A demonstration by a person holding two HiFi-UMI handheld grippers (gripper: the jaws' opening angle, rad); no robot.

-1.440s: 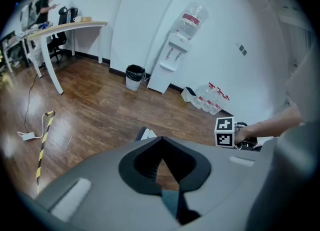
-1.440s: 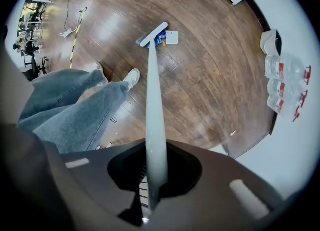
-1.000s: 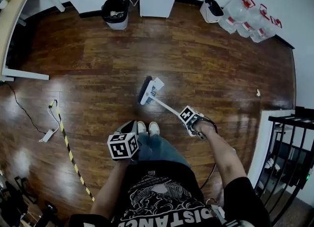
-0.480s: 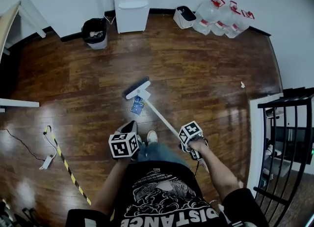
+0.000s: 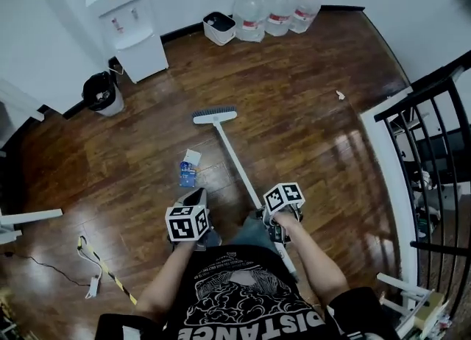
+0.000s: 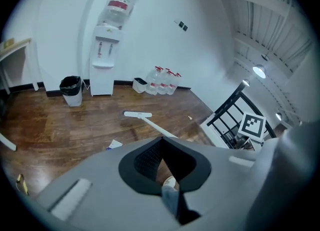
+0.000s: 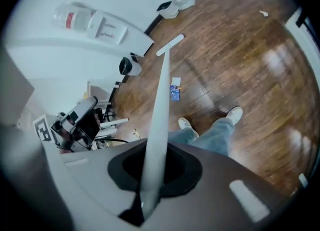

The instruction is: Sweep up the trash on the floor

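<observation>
A white-handled broom rests its head on the wood floor ahead of the person's feet. My right gripper is shut on the handle near its upper end; the right gripper view shows the handle running out from the closed jaws. A blue packet and a white paper lie left of the handle, apart from the broom head. A small pale scrap lies far right. My left gripper hangs by the left leg, shut with nothing in it.
A black trash bin, a water dispenser, a small white bin and water jugs line the far wall. A black railing stands at the right. A power strip with striped cable lies at lower left.
The person has turned, shifting the whole view. The broom head has moved forward off the blue packet and paper, which now lie behind it, left of the handle. Both grippers stay shut.
</observation>
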